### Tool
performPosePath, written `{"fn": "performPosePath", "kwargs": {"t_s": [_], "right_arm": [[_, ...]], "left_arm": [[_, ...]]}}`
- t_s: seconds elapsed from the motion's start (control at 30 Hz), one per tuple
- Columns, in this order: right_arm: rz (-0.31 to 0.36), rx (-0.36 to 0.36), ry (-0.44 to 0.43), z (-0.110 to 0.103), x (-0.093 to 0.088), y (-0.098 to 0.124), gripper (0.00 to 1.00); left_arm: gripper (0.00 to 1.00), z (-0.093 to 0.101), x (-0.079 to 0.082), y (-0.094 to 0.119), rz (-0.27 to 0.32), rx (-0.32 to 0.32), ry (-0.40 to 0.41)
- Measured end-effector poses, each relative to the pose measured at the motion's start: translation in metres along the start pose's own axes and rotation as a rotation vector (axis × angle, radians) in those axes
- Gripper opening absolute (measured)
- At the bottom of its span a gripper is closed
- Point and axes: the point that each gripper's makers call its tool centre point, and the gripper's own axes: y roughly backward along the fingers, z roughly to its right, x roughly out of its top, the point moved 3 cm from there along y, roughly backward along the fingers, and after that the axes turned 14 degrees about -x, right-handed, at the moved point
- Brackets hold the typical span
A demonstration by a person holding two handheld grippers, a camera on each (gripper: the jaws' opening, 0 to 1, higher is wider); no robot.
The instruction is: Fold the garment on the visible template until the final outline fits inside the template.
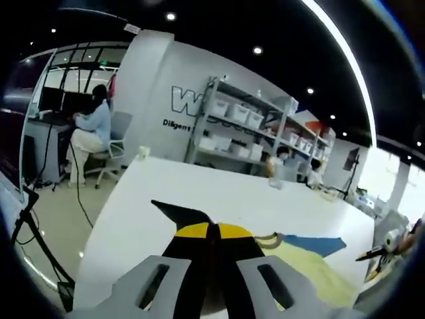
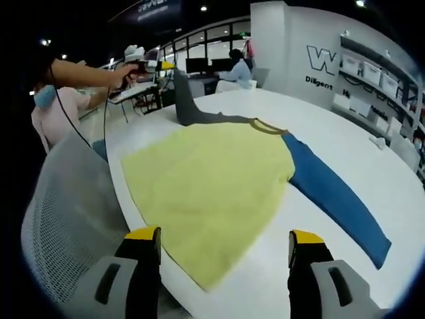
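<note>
One claw (image 2: 143, 65), your left, pinches the gray sleeve (image 2: 184, 106) up; yank and the shirt (image 2: 212, 179) slides off the surface (image 2: 345, 146). Right claw (image 2: 224, 256) gapes empty.

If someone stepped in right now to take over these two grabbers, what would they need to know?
Left gripper: shut on the grey sleeve, lifting it off the white table.
Right gripper: open, holding nothing, at the shirt's near hem.
Yellow shirt: lies flat, blue sleeve stretched out to the side.
Done: first sleeve picked up.
Left: fold both sleeves in, then the body. I can't make out a template.
</note>
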Motion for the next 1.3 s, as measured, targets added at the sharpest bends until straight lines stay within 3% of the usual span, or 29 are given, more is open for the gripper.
{"fn": "performPosePath", "kwargs": {"t_s": [0.37, 0.63, 0.93, 1.3], "right_arm": [[0.008, -0.016, -0.016, 0.001, -0.004, 0.003, 0.76], [0.018, -0.028, -0.023, 0.004, -0.004, 0.005, 0.76], [0.028, -0.042, -0.035, 0.008, -0.006, 0.009, 0.76], [0.042, -0.060, -0.057, 0.013, -0.008, 0.014, 0.76]], "left_arm": [[0.00, 0.046, 0.021, -0.034, 0.010, -0.143, -0.029], [0.00, 0.073, 0.032, -0.057, 0.013, -0.198, -0.025], [0.00, 0.102, 0.033, -0.086, -0.018, -0.242, -0.038], [0.00, 0.133, 0.015, -0.125, -0.072, -0.282, -0.013]]}}
